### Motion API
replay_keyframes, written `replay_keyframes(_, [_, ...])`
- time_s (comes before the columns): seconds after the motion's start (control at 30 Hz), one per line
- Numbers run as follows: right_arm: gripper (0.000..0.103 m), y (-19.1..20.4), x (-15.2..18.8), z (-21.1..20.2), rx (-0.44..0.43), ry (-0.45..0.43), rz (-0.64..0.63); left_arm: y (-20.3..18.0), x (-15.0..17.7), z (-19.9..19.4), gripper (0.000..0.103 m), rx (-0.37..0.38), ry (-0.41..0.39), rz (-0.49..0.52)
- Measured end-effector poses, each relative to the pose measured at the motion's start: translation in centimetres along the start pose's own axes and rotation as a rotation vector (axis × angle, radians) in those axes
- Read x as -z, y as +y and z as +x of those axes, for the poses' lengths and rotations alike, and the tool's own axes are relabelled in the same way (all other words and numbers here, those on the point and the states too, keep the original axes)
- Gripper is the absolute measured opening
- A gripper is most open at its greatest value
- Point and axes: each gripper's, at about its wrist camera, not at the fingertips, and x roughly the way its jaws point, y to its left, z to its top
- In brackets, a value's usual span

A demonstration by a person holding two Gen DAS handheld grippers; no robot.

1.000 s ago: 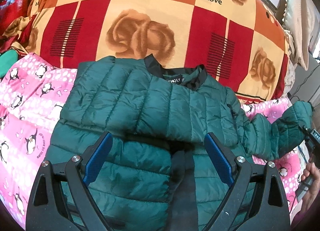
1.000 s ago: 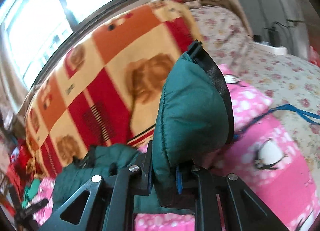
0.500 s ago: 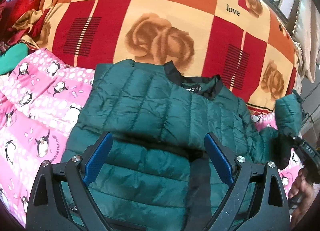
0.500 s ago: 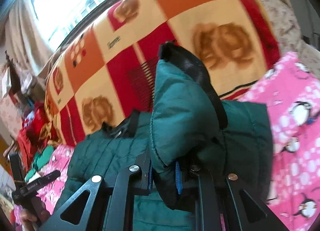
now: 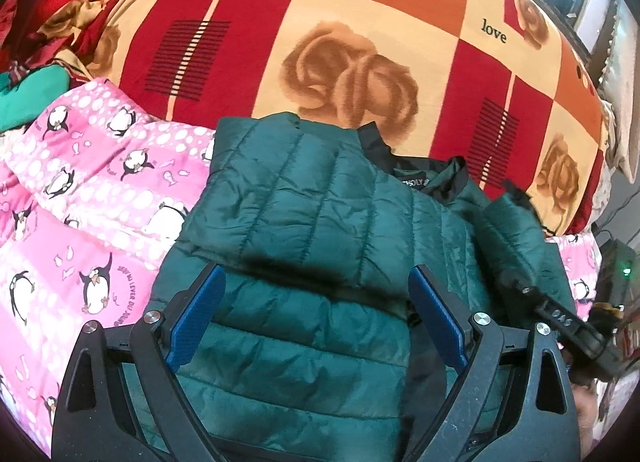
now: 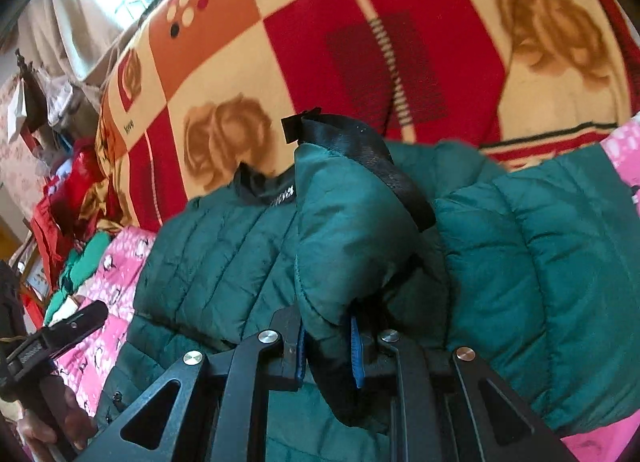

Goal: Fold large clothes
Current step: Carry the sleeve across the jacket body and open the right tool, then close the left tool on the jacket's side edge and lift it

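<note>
The green quilted jacket lies flat on my bed's pink penguin sheet, black collar toward the red-and-orange rose blanket. 1 sleeve is folded across its chest. The other sleeve's cuff, edged in black, stands up over the jacket's body, pinched tight in my right tool. My left tool hovers over the jacket's lower half, its 2 blue pads spread wide and holding nothing. No containers are in view.
</note>
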Motion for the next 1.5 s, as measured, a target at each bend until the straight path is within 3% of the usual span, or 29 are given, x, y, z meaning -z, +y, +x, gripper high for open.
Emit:
replay_keyframes(0.27, [0.016, 1.5, 1.7, 3.2, 0.059, 0.075, -0.05, 0.6, 0.1, 0.2, 0.093, -0.005, 0.01, -0.024])
replay_keyframes(0.33, [0.024, 1.8, 1.6, 3.0, 0.055, 0.083, -0.06, 0.4, 0.3, 0.2, 0.093, -0.005, 0.014, -0.019])
replay_keyframes(0.4, [0.067, 2.2, 1.5, 2.6, 0.014, 0.09, -0.047, 0.1, 0.4, 0.0, 0.093, -0.002, 0.015, -0.01])
replay_keyframes(0.47, [0.082, 2.7, 1.6, 1.6, -0.033, 0.083, -0.041, -0.2, 0.5, -0.2, 0.093, 0.0, 0.011, -0.009])
replay_keyframes(0.77, [0.082, 2.2, 2.6, -3.8, -0.079, 0.031, -0.026, -1.6, 0.6, -1.5, 0.093, 0.033, 0.006, -0.002])
replay_keyframes(1.03, [0.082, -1.1, 3.9, -7.6, 0.079, -0.024, -0.026, -4.1, 0.6, -0.1, 0.093, 0.13, 0.069, -0.016])
replay_keyframes(1.27, [0.082, -5.0, 5.2, -9.3, 0.089, -0.036, 0.067, -7.9, -0.6, 2.9, 0.093, 0.234, 0.151, -0.054])
replay_keyframes(1.4, [0.082, -5.3, 5.2, -10.5, 0.078, -0.069, 0.073, -10.8, 0.1, 5.1, 0.093, 0.195, 0.209, -0.005])
replay_keyframes(1.5, [0.082, -5.3, 4.9, -11.7, 0.081, -0.111, 0.063, -12.3, 1.2, 7.5, 0.093, 0.106, 0.267, 0.057])
